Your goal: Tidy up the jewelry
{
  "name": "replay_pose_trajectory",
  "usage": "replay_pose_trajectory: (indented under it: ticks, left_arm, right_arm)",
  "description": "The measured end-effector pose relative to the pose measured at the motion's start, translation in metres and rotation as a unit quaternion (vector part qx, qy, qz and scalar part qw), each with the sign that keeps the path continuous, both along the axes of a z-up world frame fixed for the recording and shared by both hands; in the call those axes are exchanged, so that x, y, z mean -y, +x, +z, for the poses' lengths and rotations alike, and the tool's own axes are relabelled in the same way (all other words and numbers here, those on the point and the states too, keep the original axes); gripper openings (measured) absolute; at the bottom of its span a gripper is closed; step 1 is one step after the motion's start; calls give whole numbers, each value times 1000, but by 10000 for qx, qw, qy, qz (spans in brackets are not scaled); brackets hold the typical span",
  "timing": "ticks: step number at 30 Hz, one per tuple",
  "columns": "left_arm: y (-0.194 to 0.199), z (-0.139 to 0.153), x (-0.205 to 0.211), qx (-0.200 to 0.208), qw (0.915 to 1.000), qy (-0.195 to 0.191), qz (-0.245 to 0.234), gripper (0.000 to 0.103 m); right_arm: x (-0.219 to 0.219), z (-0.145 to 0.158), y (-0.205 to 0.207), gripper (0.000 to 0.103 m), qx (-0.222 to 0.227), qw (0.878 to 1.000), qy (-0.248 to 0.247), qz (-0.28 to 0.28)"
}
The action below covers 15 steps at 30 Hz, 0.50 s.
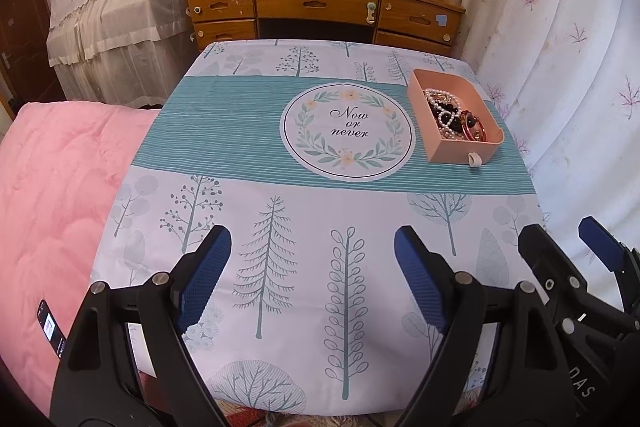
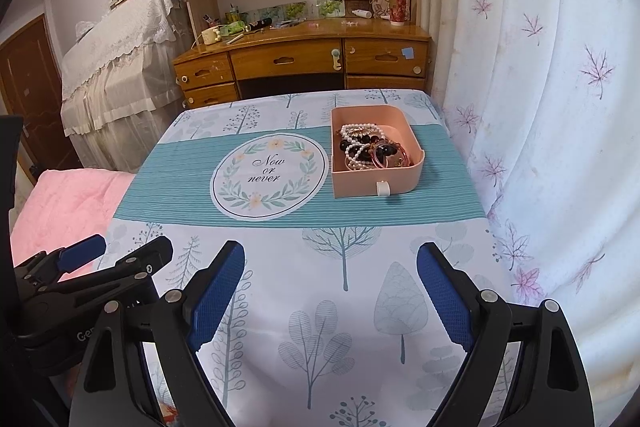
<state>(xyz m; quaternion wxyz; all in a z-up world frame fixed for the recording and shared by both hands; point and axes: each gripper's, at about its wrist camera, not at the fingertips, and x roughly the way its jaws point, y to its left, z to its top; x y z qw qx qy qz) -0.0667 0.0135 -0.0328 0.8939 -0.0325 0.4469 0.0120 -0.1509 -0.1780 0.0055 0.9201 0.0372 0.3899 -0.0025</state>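
A pink drawer-like box [image 1: 460, 151] [image 2: 372, 185] with a small white pull tab stands on the far right of the table. It holds a heap of jewelry [image 1: 450, 115] [image 2: 366, 147]: pearl strands, black beads and red bangles. My left gripper [image 1: 312, 247] is open and empty above the table's near edge. My right gripper [image 2: 330, 267] is open and empty too, near the front right, well short of the box. Each gripper shows at the edge of the other's view.
The table carries a tree-print cloth [image 1: 280, 211] [image 2: 340, 267] with a teal band and a round "Now or never" emblem [image 1: 347, 133] [image 2: 268, 175]. A pink bed [image 1: 52, 195] lies left, a curtain [image 2: 540, 107] right, a wooden desk [image 1: 320, 3] behind.
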Motion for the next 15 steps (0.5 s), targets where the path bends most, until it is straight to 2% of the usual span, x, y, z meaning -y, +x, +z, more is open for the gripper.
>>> replay_pose_trajectory:
  ticks: [15]
  left_arm:
    - [6, -15, -4, -228, 9997, -84, 45, 82]
  right_arm:
    - [3, -11, 15, 89, -139, 9999, 3, 7]
